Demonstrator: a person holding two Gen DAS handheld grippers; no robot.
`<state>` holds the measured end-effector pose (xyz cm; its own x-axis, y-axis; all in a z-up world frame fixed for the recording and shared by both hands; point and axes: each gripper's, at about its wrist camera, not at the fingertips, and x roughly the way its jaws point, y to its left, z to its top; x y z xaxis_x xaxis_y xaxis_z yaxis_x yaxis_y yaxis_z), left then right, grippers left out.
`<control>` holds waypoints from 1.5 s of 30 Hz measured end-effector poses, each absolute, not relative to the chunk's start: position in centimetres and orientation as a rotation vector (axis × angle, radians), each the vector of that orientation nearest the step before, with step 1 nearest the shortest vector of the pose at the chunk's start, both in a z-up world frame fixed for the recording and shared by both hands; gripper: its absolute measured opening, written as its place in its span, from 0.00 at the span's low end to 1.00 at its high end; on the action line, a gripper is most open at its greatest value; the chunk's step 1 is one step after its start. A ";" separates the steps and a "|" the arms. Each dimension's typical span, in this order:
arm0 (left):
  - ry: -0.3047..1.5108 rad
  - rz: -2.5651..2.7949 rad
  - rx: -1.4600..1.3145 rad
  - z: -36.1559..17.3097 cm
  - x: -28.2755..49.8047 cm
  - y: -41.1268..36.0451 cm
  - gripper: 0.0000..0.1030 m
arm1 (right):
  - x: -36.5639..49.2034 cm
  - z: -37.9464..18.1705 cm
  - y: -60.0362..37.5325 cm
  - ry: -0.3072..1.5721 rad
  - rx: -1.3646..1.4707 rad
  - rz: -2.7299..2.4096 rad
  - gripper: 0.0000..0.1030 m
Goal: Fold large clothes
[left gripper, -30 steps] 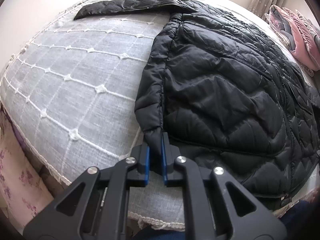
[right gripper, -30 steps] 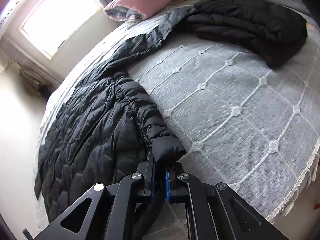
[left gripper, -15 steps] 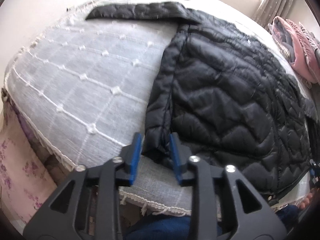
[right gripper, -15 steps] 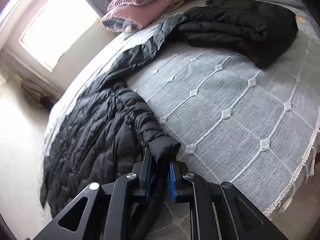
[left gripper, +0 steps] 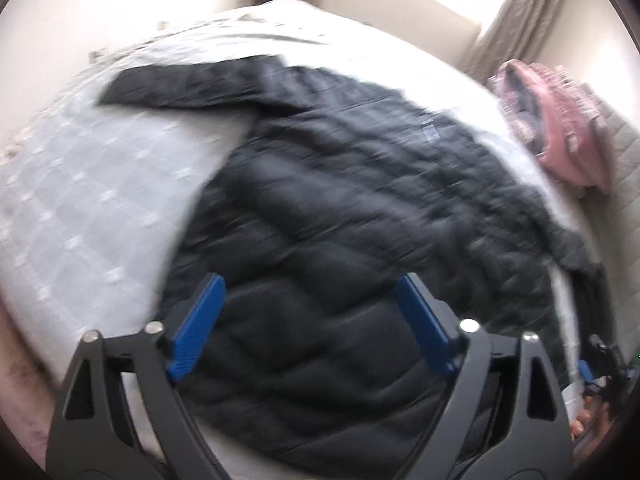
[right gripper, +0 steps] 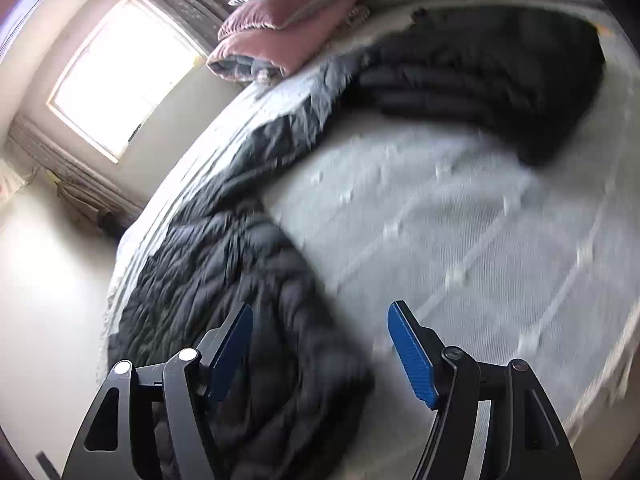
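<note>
A large black quilted puffer jacket (left gripper: 352, 216) lies spread flat on a grey-white bedspread (left gripper: 88, 184), one sleeve (left gripper: 180, 88) stretched toward the far left. My left gripper (left gripper: 312, 320) is open and empty above the jacket's near hem. In the right wrist view the jacket (right gripper: 224, 280) lies at the left, its other sleeve (right gripper: 288, 140) running toward the far end. My right gripper (right gripper: 320, 344) is open and empty above the jacket's near corner. Both views are motion-blurred.
A second dark garment (right gripper: 500, 68) lies bunched at the far right of the bed. Pink folded bedding (right gripper: 288, 28) is stacked at the bed's head, also in the left wrist view (left gripper: 560, 132). A bright window (right gripper: 120, 76) and curtains stand beyond. The bedspread's lace edge (right gripper: 600, 380) runs along the right.
Both grippers have let go of the jacket's hem corners and opened wide. Both have lifted and pulled back from the jacket, which now lies flat.
</note>
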<state>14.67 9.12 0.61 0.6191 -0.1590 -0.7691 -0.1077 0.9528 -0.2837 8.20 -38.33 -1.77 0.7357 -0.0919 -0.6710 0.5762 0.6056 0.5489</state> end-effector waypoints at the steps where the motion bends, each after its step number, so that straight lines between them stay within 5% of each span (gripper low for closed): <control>1: 0.908 -0.045 -0.333 0.7 15.5 8.4 0.95 | 9.0 -1.3 -39.1 0.630 0.835 -0.412 0.72; 7: 0.922 -0.027 -0.309 0.8 21.4 2.8 0.96 | 13.9 2.4 -41.7 0.534 0.716 -0.422 0.80; 10: 0.982 -0.058 -0.227 -0.2 24.4 -0.6 0.96 | 14.4 5.0 -41.3 0.352 0.599 -0.398 1.00; 13: 1.097 -0.030 -0.230 -2.9 26.6 -2.0 0.96 | 16.8 4.9 -42.4 0.351 0.515 -0.371 1.00; 27: 1.014 -0.022 -0.316 -5.3 27.3 0.9 0.96 | 28.5 -5.7 -58.1 0.574 1.040 -0.560 1.00; 30: 1.011 -0.024 -0.297 -5.2 27.3 1.2 0.96 | 29.7 -4.6 -57.7 0.563 1.008 -0.597 0.86; 31: 1.007 -0.015 -0.293 -5.2 27.3 1.4 0.96 | 30.5 -3.8 -57.3 0.571 0.961 -0.595 0.68; 32: 1.007 -0.007 -0.293 -5.2 27.4 1.6 0.96 | 31.4 -2.7 -57.0 0.594 0.887 -0.604 0.35; 34: 1.012 -0.001 -0.305 -5.3 27.5 1.9 0.96 | 32.5 -1.0 -56.4 0.633 0.766 -0.643 0.07; 45: 1.024 -0.057 -0.408 -4.9 27.4 2.8 0.96 | 36.0 11.9 -45.0 0.409 0.389 -0.410 0.06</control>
<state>27.43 2.80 -4.90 0.5257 -0.2346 -0.8177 -0.1419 0.9235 -0.3562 35.96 -44.98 11.91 0.8389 -0.3013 -0.4533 0.4541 0.8466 0.2777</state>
